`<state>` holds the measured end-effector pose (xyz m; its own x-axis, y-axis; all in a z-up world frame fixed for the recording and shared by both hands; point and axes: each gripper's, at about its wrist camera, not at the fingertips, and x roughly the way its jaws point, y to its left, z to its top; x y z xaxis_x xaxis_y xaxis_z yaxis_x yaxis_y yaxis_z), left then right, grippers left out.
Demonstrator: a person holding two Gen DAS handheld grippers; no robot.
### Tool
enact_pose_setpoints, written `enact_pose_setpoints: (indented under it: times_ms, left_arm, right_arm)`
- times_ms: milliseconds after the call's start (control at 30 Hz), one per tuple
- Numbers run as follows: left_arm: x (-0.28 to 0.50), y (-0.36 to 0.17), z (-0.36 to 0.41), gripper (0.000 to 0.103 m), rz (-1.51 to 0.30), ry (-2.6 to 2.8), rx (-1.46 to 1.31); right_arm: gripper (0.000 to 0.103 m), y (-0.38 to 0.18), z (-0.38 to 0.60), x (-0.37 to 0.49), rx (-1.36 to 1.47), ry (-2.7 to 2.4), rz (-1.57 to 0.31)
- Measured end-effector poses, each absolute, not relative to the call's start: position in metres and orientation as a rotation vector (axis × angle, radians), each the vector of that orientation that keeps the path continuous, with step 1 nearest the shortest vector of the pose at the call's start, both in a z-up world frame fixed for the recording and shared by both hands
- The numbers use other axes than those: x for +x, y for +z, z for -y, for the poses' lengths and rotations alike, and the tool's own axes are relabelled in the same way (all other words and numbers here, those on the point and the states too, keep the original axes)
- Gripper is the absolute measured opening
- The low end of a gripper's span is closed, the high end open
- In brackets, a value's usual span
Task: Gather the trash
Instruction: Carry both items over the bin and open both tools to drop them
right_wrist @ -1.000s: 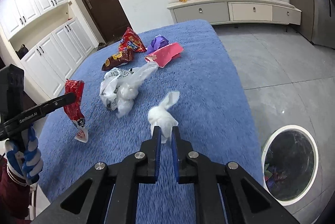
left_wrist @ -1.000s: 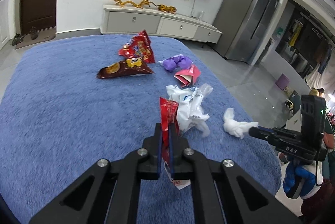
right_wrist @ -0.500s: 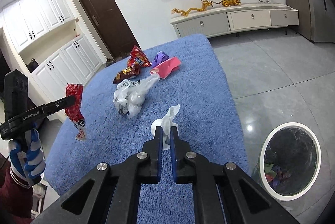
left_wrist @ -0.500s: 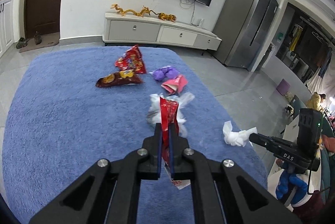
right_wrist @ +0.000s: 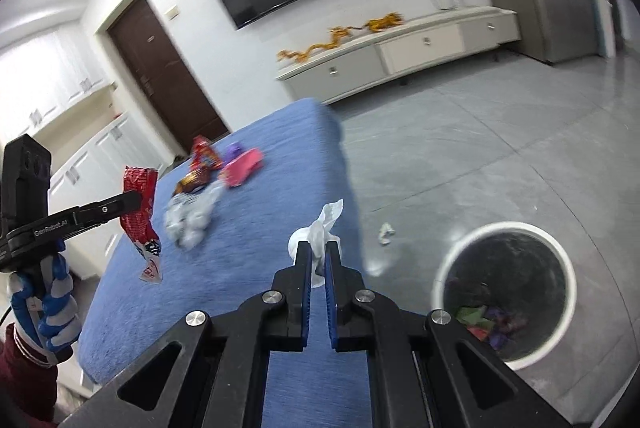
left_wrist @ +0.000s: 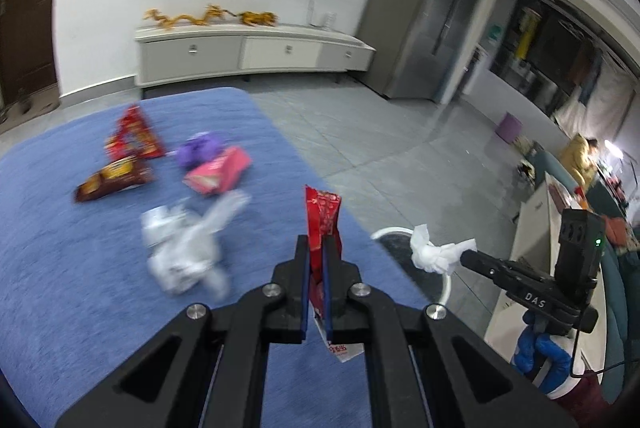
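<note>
We've got both hands loaded. Left gripper (left_wrist: 316, 260) has its fingers pinching a red snack wrapper (left_wrist: 323, 216), long axis upright, top end sticking up above the tips, torn white tail hanging below. Right gripper (right_wrist: 318, 260) is pinching a crumpled white tissue (right_wrist: 320, 228), most of it poking up and fwd past the tips. Both sit over the near right edge of the blue rug (right_wrist: 256, 220), w/ the rest of the trash lying on it farther back and to the left: white plastic bag (left_wrist: 184, 252), pink box (left_wrist: 218, 174), purple wad (left_wrist: 200, 148), two snack bags (left_wrist: 124, 156). What matters for the drop is the white bin (right_wrist: 504, 300): in the right wrist view it stands on the grey floor to the right of the fingers and a bit nearer, mouth open, some scraps already inside. So the right gripper is the closer one; we'd guess it swings right and drops the tissue first, the left following across w/ the wrapper. In the left wrist view the bin is mostly hidden behind the tissue, just a rim arc showing. One small white scrap (right_wrist: 385, 233) also lies on the floor between rug and bin.
</note>
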<state>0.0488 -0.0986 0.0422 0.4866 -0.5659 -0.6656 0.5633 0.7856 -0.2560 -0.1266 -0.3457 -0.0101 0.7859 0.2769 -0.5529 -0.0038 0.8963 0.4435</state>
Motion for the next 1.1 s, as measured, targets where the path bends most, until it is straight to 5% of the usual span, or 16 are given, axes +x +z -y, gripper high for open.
enact_pose_setpoints:
  times_ms: [633,1100]
  left_arm:
    - [0.069,-0.009,0.336,0.005,-0.944,-0.913,0.196]
    - [0.080,-0.053,0.402,0.007,-1.049,-0.967,0.202]
  right_arm:
    - [0.007,-0.098,0.490,-0.153,0.716,-0.117,-0.707]
    - [0.012,-0.135,0.512,-0.142,0.755,-0.199,-0.784]
